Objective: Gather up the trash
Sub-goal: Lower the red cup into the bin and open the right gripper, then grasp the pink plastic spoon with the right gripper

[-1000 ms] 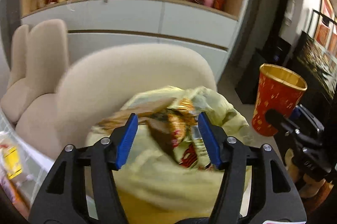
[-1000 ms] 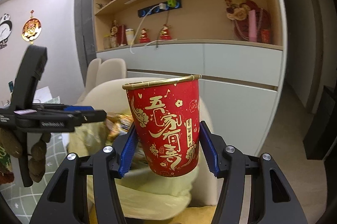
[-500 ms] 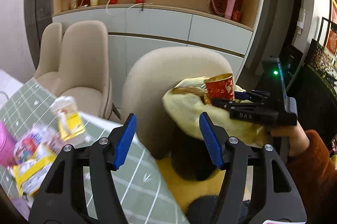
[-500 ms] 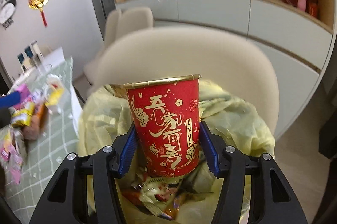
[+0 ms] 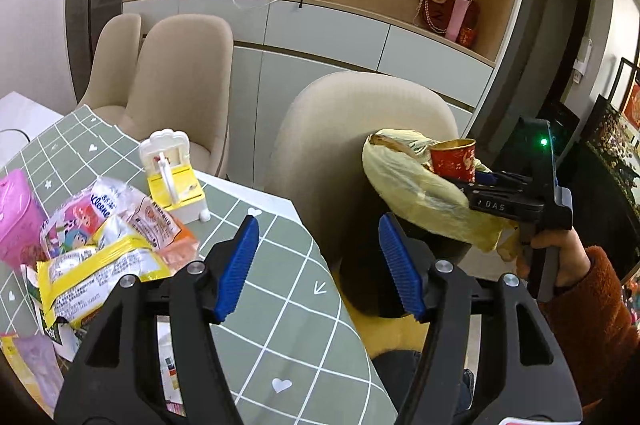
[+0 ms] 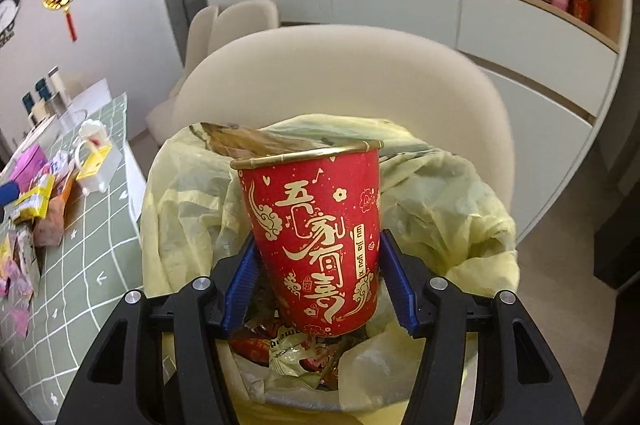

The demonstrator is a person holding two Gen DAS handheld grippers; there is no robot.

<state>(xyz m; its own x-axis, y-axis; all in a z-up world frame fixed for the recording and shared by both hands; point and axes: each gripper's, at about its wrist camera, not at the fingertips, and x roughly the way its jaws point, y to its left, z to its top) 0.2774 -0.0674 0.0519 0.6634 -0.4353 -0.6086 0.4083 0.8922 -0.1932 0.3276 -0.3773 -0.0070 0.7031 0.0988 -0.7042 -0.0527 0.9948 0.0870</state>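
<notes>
A red paper cup [image 6: 316, 237] with gold lettering stands upright between the blue pads of my right gripper [image 6: 316, 245]. The jaws are opening, but the pads still touch the cup's sides. The cup hangs over the mouth of a bin lined with a yellow bag [image 6: 440, 205], above the wrappers [image 6: 288, 349] inside. The left wrist view shows the cup [image 5: 454, 161] and right gripper [image 5: 480, 179] at the bag [image 5: 408, 185]. My left gripper [image 5: 318, 225] is open and empty above the table's corner. To its left, a heap of snack wrappers [image 5: 100, 265] lies on the table.
A green grid tablecloth [image 5: 288, 305] covers the table. On it stand a white and yellow toy [image 5: 170, 177] and a pink container [image 5: 16, 221]. A beige chair [image 5: 360, 125] stands behind the bin. A person's hand in an orange sleeve [image 5: 592, 305] holds the right gripper.
My left gripper swung left from over the bin to the table corner. My right gripper tipped downward and brought the cup over the bag's mouth.
</notes>
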